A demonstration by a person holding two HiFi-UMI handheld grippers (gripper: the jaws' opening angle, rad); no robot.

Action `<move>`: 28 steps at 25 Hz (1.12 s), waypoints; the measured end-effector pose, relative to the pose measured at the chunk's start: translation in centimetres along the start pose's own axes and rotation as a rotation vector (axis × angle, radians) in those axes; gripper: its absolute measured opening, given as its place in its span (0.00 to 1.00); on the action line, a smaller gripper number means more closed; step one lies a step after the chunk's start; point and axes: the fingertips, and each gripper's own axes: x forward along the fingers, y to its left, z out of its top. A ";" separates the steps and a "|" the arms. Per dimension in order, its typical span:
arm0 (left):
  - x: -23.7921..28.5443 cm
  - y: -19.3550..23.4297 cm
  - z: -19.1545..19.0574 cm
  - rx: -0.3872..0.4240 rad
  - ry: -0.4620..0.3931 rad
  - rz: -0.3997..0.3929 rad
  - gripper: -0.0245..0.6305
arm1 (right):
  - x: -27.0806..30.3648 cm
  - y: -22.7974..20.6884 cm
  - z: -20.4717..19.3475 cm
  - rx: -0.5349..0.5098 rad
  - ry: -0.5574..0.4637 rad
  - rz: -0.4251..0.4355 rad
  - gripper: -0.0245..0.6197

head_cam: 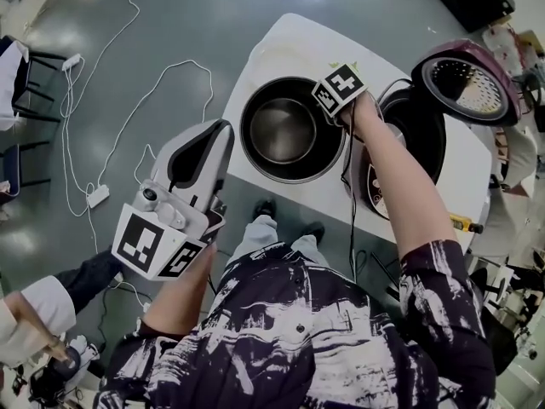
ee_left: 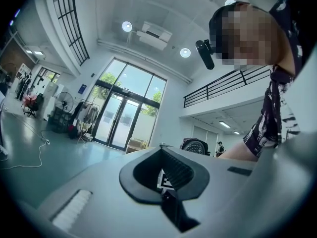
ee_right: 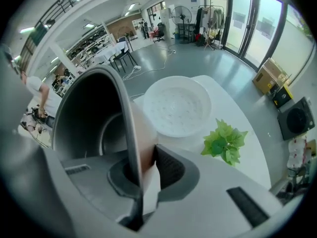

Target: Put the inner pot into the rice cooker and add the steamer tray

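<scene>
The task is at an early stage, and neither part is in place yet. The inner pot (head_cam: 292,130) is over the desk (head_cam: 247,164), just beside the rice cooker (head_cam: 417,143), not inside it. The cooker's lid (head_cam: 467,82) stands open and its cavity looks empty and ready. The steamer tray (ee_right: 176,105), white and perforated, lies flat on the desk beyond the pot, near a sprig of green leaves (ee_right: 225,140), and looks untouched. What is left: carry the pot across, lower it into the cooker, then fetch the tray and set it on top.

The right gripper (head_cam: 342,109) points steeply down at the pot's near-right edge, with the forearm stretched forward over the desk. Its jaws are pinching the pot's thin wall, one pad inside and one outside. The pictures do not settle whether the pot's base has cleared the desk.

The left gripper (head_cam: 220,139) hangs off the desk's near-left corner, over the floor and close to the person's body, pointing about level. Its jaws look drawn together with nothing between them, and it takes no part in the grip.
</scene>
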 end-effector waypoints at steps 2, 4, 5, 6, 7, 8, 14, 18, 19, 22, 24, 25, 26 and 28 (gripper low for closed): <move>0.5 -0.6 0.6 0.006 -0.009 -0.020 0.04 | -2.0 0.0 0.7 0.026 -0.031 0.002 0.04; 1.0 -1.3 1.3 0.012 -0.018 -0.041 0.04 | -4.3 0.0 1.3 0.053 -0.062 0.002 0.04; 1.3 -1.7 1.6 0.014 -0.022 -0.053 0.04 | -5.6 -0.1 1.5 0.066 -0.077 0.000 0.04; 1.7 -2.2 1.9 0.017 -0.026 -0.068 0.04 | -7.0 -0.3 1.6 0.080 -0.091 -0.003 0.04; 2.2 -2.8 2.2 0.019 -0.031 -0.083 0.04 | -8.5 -0.6 1.6 0.096 -0.105 -0.005 0.04; 2.7 -3.3 2.5 0.020 -0.036 -0.098 0.04 | -9.9 -0.9 1.5 0.111 -0.118 -0.009 0.04; 5.7 -7.5 3.2 0.018 -0.060 -0.213 0.04 | -18.5 -3.5 -0.8 0.208 -0.201 -0.056 0.04; 7.5 -11.2 3.3 0.020 -0.062 -0.296 0.04 | -23.3 -5.6 -5.2 0.279 -0.236 -0.108 0.04; 8.1 -12.1 3.3 0.021 -0.060 -0.316 0.04 | -24.3 -6.3 -6.6 0.301 -0.239 -0.124 0.04; 9.7 -14.8 3.1 0.022 -0.053 -0.369 0.04 | -26.5 -8.4 -11.0 0.372 -0.248 -0.160 0.04; 10.5 -16.5 2.7 0.022 -0.045 -0.404 0.04 | -27.2 -9.5 -14.0 0.428 -0.259 -0.173 0.04; 10.8 -17.3 2.5 0.023 -0.041 -0.420 0.04 | -27.4 -9.9 -15.6 0.457 -0.265 -0.179 0.05; 11.2 -18.1 2.3 0.024 -0.037 -0.434 0.04 | -27.6 -10.4 -17.0 0.485 -0.270 -0.183 0.05; 11.7 -19.4 2.1 0.027 -0.031 -0.455 0.04 | -27.8 -11.4 -19.6 0.542 -0.281 -0.194 0.05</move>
